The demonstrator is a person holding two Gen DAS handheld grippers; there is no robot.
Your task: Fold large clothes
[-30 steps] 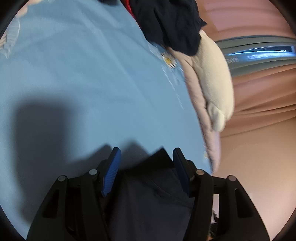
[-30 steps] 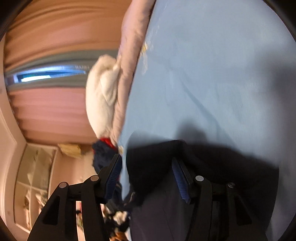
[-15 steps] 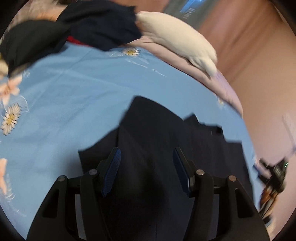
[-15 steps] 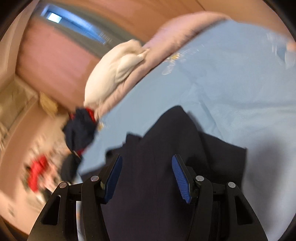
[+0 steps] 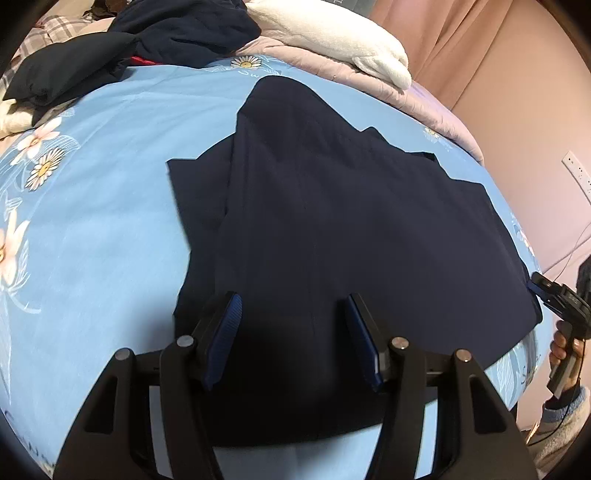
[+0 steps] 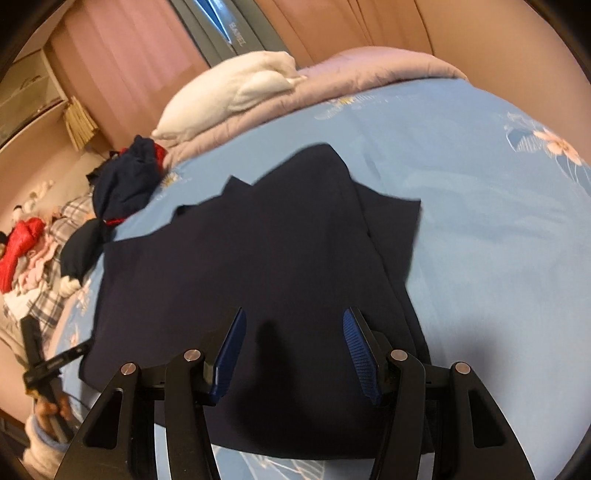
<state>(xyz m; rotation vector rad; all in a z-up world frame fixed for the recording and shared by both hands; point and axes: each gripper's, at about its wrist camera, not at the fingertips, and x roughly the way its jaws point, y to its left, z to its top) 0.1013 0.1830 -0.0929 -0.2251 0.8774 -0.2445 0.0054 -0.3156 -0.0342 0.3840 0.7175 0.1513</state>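
Note:
A large dark navy garment (image 5: 332, 221) lies spread flat on the light blue flowered bedsheet (image 5: 92, 240), with one side folded over in layers. It also shows in the right wrist view (image 6: 266, 266). My left gripper (image 5: 291, 339) is open and empty, just above the garment's near edge. My right gripper (image 6: 291, 354) is open and empty too, above the garment's near part. In the left wrist view the right gripper (image 5: 565, 299) shows at the garment's right corner; in the right wrist view the left gripper (image 6: 51, 363) shows at the left corner.
A white pillow (image 5: 332, 33) and a pink quilt (image 5: 424, 96) lie along the bed's far side. A pile of dark and red clothes (image 5: 147, 40) sits at the far left corner. More clothes (image 6: 22, 251) lie left of the bed. Pink curtains (image 6: 122, 62) hang behind.
Both grippers have pulled back and tilted level, from close over the sheet to a view of the whole garment, which now lies flat. Both jaws stayed open.

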